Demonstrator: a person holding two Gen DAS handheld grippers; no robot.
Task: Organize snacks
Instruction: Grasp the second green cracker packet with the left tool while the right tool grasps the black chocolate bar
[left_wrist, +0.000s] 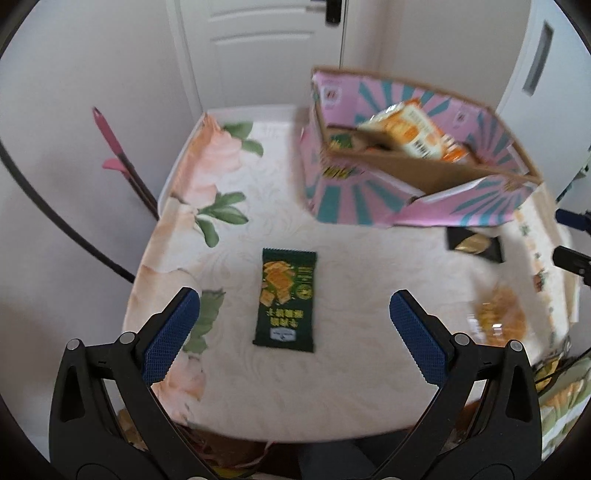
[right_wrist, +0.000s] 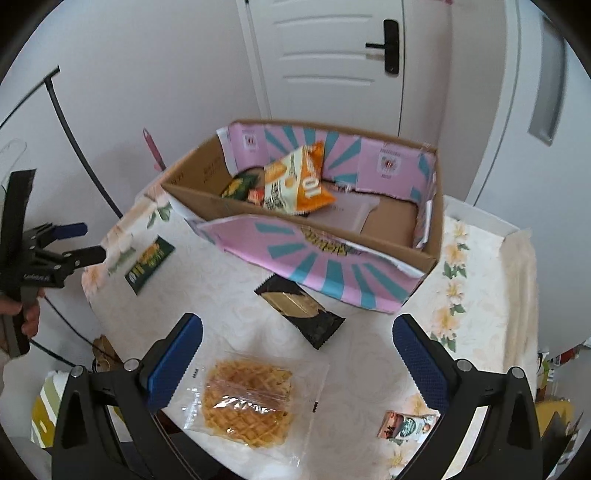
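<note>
Left wrist view: the left gripper (left_wrist: 294, 314) is seen with jaws spread wide, nothing held. A green pack (left_wrist: 286, 300) lies flat on the table (left_wrist: 369, 280), framed between the blue pads (left_wrist: 173, 332), not touched. The box (left_wrist: 417, 192) is set at 1 o'clock, with an orange bag (left_wrist: 410, 133) propped inside. A black pack (left_wrist: 474, 244) is seen at 3 o'clock, just in front of the box, blurred. A waffle (left_wrist: 498, 314) is smeared at 4 o'clock.

The green pack is judged light, thin and crinkly, with brittle crackers likely inside. It is best taken across the short width near the middle, with a gentle squeeze. The foil is likely slick.

Right wrist view: the right gripper (right_wrist: 297, 343) is also fully open and empty. The waffle (right_wrist: 249, 402), in a clear wrapper, lies at 6 o'clock, low between the jaws, apart from both pads. The black pack (right_wrist: 301, 310) is placed at centre, close to the box (right_wrist: 325, 254) front. The green pack (right_wrist: 149, 264) is seen at 9 o'clock, near the left gripper (right_wrist: 88, 242), which is held by a hand (right_wrist: 29, 317) at the left edge. A small sachet (right_wrist: 406, 424) lies at 5 o'clock. The orange bag (right_wrist: 295, 181) sits in the left half of the box; the right half is mostly bare.

The waffle is judged soft, light and crumbly. The loose film could slip, so the body is better pinched than the wrapper edge.
</note>
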